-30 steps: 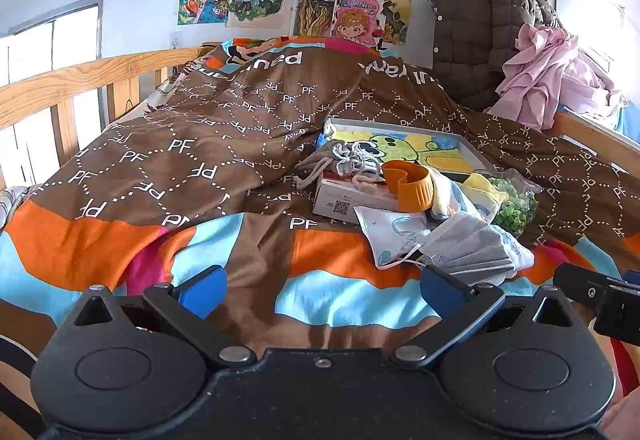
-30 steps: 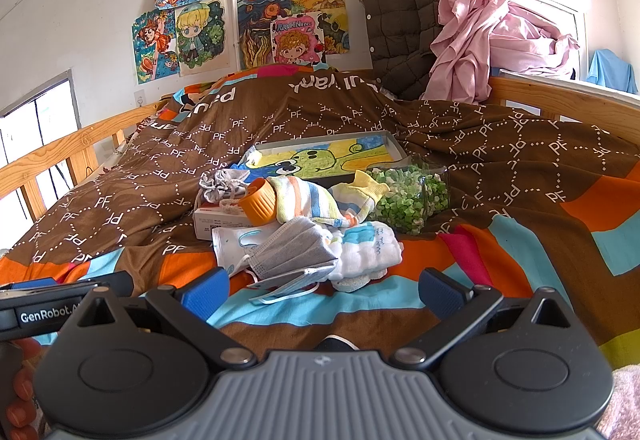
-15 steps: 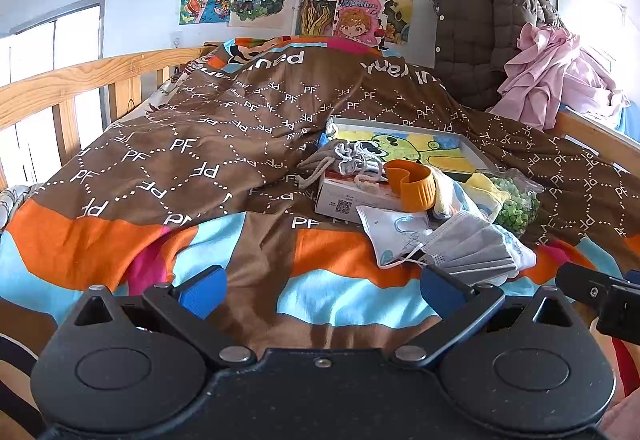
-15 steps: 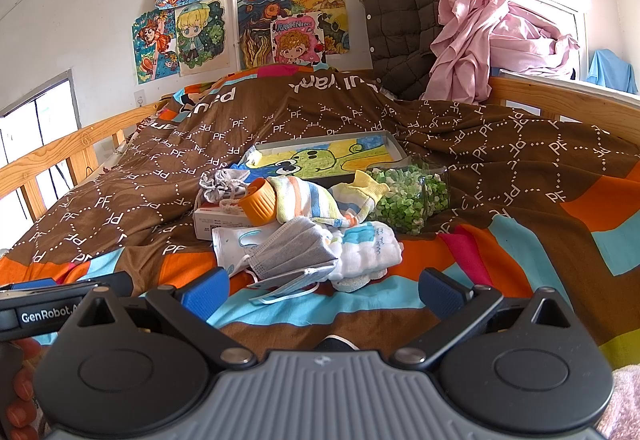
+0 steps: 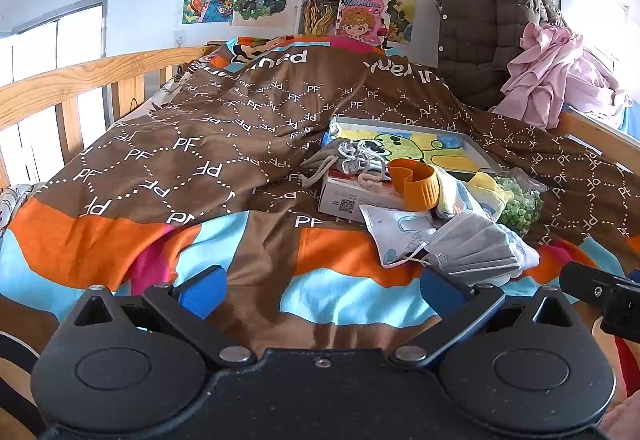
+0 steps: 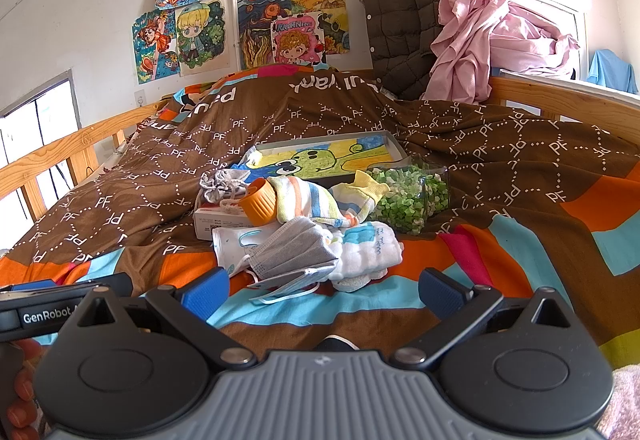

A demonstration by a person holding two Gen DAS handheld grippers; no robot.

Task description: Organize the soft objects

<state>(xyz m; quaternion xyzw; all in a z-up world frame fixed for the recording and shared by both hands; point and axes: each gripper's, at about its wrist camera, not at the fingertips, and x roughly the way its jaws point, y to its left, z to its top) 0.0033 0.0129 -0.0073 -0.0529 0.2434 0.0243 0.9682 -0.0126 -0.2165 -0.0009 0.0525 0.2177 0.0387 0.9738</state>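
Both hand-held grippers hover low over the near end of the bed with their blue-padded fingers spread wide and nothing between them: the left gripper (image 5: 322, 290) faces the brown, orange and light-blue patterned quilt (image 5: 192, 160), and the right gripper (image 6: 322, 292) points straight at the pile of soft things just ahead. Nearest its fingers lies a grey pleated face mask (image 6: 294, 246) with white ear loops, resting partly on a white folded cloth with blue marks (image 6: 370, 250). Behind these lie a striped pastel sock (image 6: 304, 202) tucked against an orange ribbed plastic cap (image 6: 260, 202), a small grey drawstring pouch (image 6: 222, 184) on a white cardboard box (image 6: 214, 222), and a clear bag of green pieces (image 6: 408, 198). Farther back sits a shallow tray with a green cartoon picture (image 6: 320, 158).
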